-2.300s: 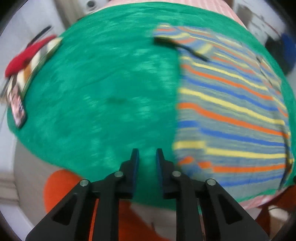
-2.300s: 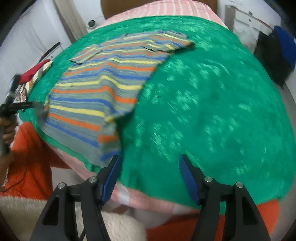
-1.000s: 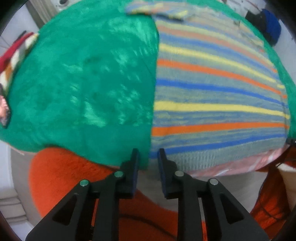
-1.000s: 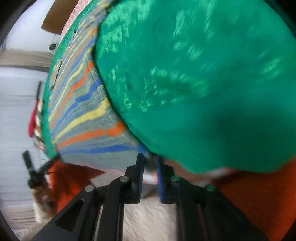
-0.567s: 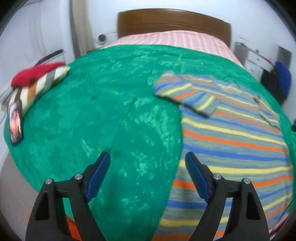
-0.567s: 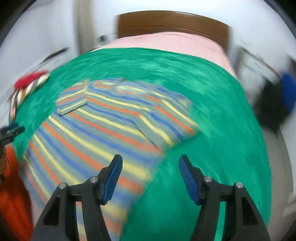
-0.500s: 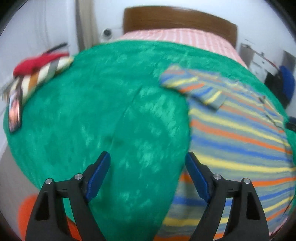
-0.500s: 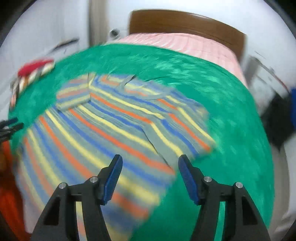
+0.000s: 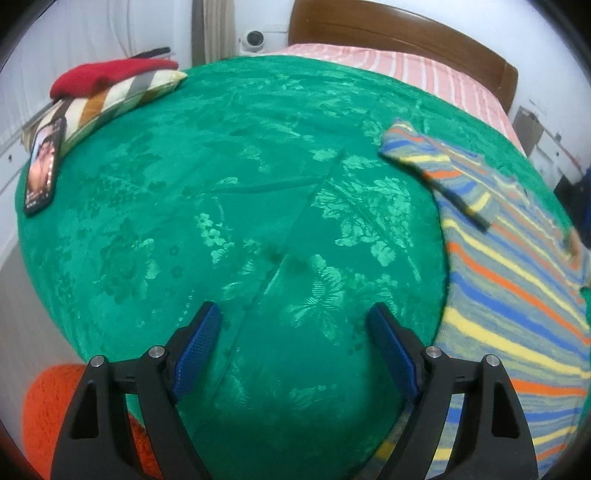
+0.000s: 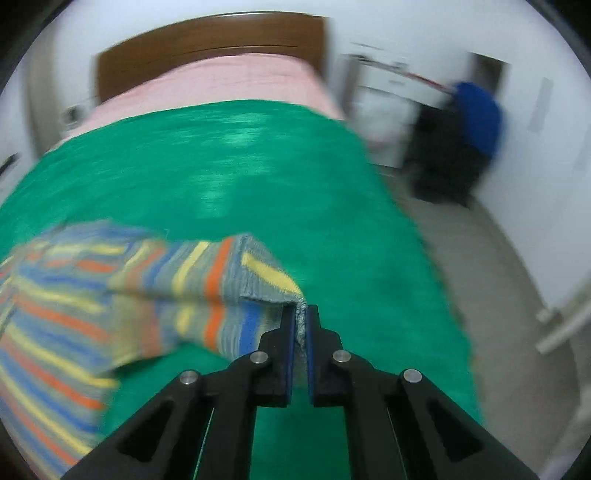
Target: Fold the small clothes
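Note:
A small striped shirt (image 9: 513, 295) in grey, blue, yellow and orange lies spread on the green bedspread (image 9: 258, 184), at the right of the left wrist view. My left gripper (image 9: 295, 332) is open and empty above bare green cloth, left of the shirt. My right gripper (image 10: 301, 317) is shut on the end of the shirt's sleeve (image 10: 236, 288) and holds it lifted off the bedspread (image 10: 258, 166). The right wrist view is blurred.
A striped pillow (image 9: 110, 96) with a red cloth (image 9: 110, 74) on it and a phone (image 9: 42, 166) lie at the bed's far left. A wooden headboard (image 9: 406, 33) is behind. An orange rug (image 9: 55, 406) lies on the floor. Dark bags (image 10: 461, 147) stand to the right.
My right gripper has gone from open above the shirt to shut on the sleeve end and lifted it. My left gripper stays open and has shifted slightly.

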{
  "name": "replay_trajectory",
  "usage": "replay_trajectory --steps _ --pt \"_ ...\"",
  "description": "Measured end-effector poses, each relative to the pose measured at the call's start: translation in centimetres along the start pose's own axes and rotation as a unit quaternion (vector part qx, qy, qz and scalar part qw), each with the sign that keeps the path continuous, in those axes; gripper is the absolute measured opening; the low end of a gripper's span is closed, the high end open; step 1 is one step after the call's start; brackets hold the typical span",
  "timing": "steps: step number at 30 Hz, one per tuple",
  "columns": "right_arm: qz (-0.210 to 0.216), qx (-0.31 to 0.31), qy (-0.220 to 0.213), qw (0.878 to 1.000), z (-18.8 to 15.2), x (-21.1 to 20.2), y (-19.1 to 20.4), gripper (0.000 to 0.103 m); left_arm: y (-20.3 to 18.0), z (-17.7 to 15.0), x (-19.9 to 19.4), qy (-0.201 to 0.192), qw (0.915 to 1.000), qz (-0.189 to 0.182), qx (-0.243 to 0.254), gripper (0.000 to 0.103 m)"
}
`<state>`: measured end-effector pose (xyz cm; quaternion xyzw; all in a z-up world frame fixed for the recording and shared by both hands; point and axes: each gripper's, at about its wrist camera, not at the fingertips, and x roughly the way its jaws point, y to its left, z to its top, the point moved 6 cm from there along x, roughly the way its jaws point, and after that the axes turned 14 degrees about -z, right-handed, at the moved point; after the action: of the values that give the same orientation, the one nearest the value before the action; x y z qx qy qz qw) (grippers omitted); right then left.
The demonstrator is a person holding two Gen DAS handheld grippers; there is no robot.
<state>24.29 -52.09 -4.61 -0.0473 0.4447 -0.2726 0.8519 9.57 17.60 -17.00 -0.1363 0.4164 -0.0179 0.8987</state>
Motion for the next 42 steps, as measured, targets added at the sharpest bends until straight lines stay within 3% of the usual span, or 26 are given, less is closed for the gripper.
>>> replay_trajectory --steps 2,4,8,14,18,22,23,25,27,29,31,33,34,35,36,38,39,40,41,42 --pt "-0.019 0.021 0.022 0.999 -0.9 1.8 -3.5 0.005 -0.3 -0.1 0.0 -0.002 0.9999 0.010 0.009 0.084" --pt "-0.015 0.026 0.038 0.999 -1.7 2.9 -4.6 0.005 -0.4 0.1 0.3 -0.003 0.9998 0.014 0.013 0.084" --pt "-0.042 0.015 0.077 0.996 -4.5 5.6 -4.7 0.004 -0.4 0.0 0.0 -0.004 0.9995 0.022 0.022 0.085" --pt "-0.046 0.042 0.096 0.993 -5.4 7.6 -4.7 0.004 -0.3 -0.1 0.1 -0.004 0.9991 0.030 0.028 0.087" --pt "-0.028 0.062 0.109 0.992 -5.4 8.2 -5.6 0.004 0.1 -0.2 0.1 -0.004 0.9992 0.034 0.019 0.098" --pt "-0.037 0.126 0.139 0.981 -6.5 8.6 -9.1 0.006 0.7 -0.3 0.3 -0.003 0.9994 0.034 0.004 0.103" --pt "-0.028 0.151 0.127 0.980 -6.3 7.6 -10.1 0.013 0.7 -0.3 0.3 -0.005 0.9993 0.036 0.005 0.103" --pt "-0.005 0.148 0.086 0.985 -5.2 5.2 -10.0 0.015 0.5 -0.4 0.4 -0.009 0.9989 0.044 0.010 0.103" --pt "0.059 0.127 0.057 0.989 -4.2 3.1 -7.8 0.022 0.3 -0.6 0.4 -0.015 0.9987 0.048 0.009 0.103" --pt "0.121 0.106 0.051 0.986 -3.7 1.8 -4.9 0.044 0.4 -0.7 0.5 -0.016 0.9987 0.047 0.011 0.103" --pt "0.143 0.082 0.059 0.984 -4.1 1.9 -2.2 0.047 0.4 -0.7 0.5 -0.011 0.9989 0.039 0.024 0.103" --pt "0.126 0.067 0.085 0.986 -5.4 3.3 -1.2 0.047 0.5 -0.7 0.3 0.016 0.9987 0.025 0.042 0.103" --pt "0.099 0.063 0.106 0.987 -6.5 4.5 -1.2 0.041 0.7 -0.7 0.1 0.027 0.9984 0.023 0.044 0.103" --pt "0.076 0.065 0.104 0.990 -7.1 4.7 -1.7 0.032 0.9 -0.6 -0.3 0.036 0.9981 0.026 0.042 0.102" --pt "0.057 0.066 0.095 0.992 -7.3 4.4 -2.0 0.032 1.2 -0.3 -1.2 0.034 0.9981 0.033 0.039 0.101" --pt "-0.022 0.065 0.061 0.996 -7.5 2.2 -3.5 0.039 0.5 1.3 -3.2 0.003 0.9983 0.030 0.050 0.101" --pt "-0.015 0.070 0.041 0.997 -7.6 0.8 -3.8 0.040 -0.7 2.7 -4.0 -0.014 0.9975 0.009 0.069 0.101" --pt "0.001 0.075 0.029 0.997 -7.7 -0.1 -3.9 0.048 -2.2 4.0 -4.5 -0.020 0.9953 -0.016 0.093 0.101" --pt "0.022 0.079 0.012 0.997 -8.2 -1.8 -3.7 0.057 -4.1 5.3 -4.6 -0.019 0.9914 -0.042 0.122 0.101" --pt "0.028 0.079 0.000 0.996 -8.9 -3.1 -3.4 0.059 -7.1 6.9 -4.3 -0.011 0.9827 -0.073 0.169 0.101"
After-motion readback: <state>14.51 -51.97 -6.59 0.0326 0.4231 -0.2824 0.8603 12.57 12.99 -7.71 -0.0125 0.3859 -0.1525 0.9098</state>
